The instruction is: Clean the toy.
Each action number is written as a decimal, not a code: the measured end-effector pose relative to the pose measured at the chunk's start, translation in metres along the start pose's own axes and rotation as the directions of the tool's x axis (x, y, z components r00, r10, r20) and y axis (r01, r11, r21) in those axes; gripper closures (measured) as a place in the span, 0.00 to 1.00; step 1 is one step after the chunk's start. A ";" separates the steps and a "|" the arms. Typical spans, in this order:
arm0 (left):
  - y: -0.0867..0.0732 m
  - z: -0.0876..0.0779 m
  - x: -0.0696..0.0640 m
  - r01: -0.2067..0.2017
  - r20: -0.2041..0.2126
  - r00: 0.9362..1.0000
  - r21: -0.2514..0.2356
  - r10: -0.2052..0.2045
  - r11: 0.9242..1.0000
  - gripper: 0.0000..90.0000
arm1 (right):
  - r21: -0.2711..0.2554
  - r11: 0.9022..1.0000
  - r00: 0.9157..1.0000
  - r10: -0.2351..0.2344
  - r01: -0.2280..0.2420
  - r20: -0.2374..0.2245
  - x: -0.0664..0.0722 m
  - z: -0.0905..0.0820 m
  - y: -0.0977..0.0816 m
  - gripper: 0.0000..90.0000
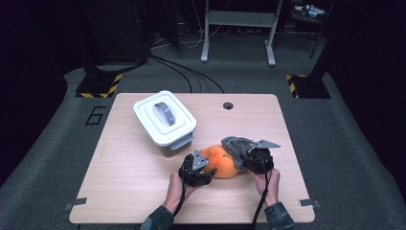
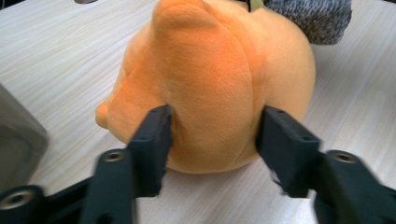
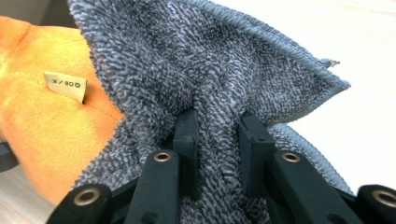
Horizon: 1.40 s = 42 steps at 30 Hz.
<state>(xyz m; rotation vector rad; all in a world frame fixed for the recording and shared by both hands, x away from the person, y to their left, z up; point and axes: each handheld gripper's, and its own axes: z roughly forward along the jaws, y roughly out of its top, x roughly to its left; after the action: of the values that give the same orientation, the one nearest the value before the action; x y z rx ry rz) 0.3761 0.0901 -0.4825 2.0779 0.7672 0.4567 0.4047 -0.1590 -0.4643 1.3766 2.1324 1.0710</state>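
Note:
An orange plush toy [image 1: 222,165] lies on the wooden table [image 1: 134,182], right of centre near the front. My left gripper [image 1: 205,165] comes at it from the left. In the left gripper view the toy [image 2: 210,79] sits between the jaws of that gripper [image 2: 212,135], whose pads lie along its sides without visibly squeezing it. A grey terry cloth [image 1: 233,143] rests against the toy's far right side. My right gripper [image 3: 219,119] is shut on a bunched fold of the cloth [image 3: 210,60]. A small white label [image 3: 65,85] shows on the toy [image 3: 42,126].
A white lidded box [image 1: 165,117] with a grey handle stands on the table behind and to the left of the toy; its grey corner [image 2: 16,140] is at my left gripper's left. A cable hole [image 1: 228,105] is near the far edge.

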 end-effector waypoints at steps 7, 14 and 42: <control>0.003 0.000 0.003 0.038 -0.005 0.999 -0.002 -0.038 0.999 0.75 | -0.097 0.995 1.000 -0.023 0.023 -0.001 0.015 -0.026 0.014 0.80; 0.004 0.000 0.002 0.044 -0.020 0.999 0.011 -0.044 0.999 0.79 | -0.055 0.975 0.976 -0.216 0.215 -0.004 0.067 -0.018 0.027 0.80; 0.002 0.005 -0.003 -0.014 -0.027 1.000 -0.025 0.013 1.000 0.71 | -0.050 0.997 0.997 -0.048 0.051 0.053 0.014 -0.014 0.007 0.79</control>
<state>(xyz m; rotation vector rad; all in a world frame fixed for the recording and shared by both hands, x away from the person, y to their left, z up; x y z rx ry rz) 0.3782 0.0841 -0.4838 2.0586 0.7601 0.5000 0.3935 -0.1507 -0.4492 1.3071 2.0764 1.0517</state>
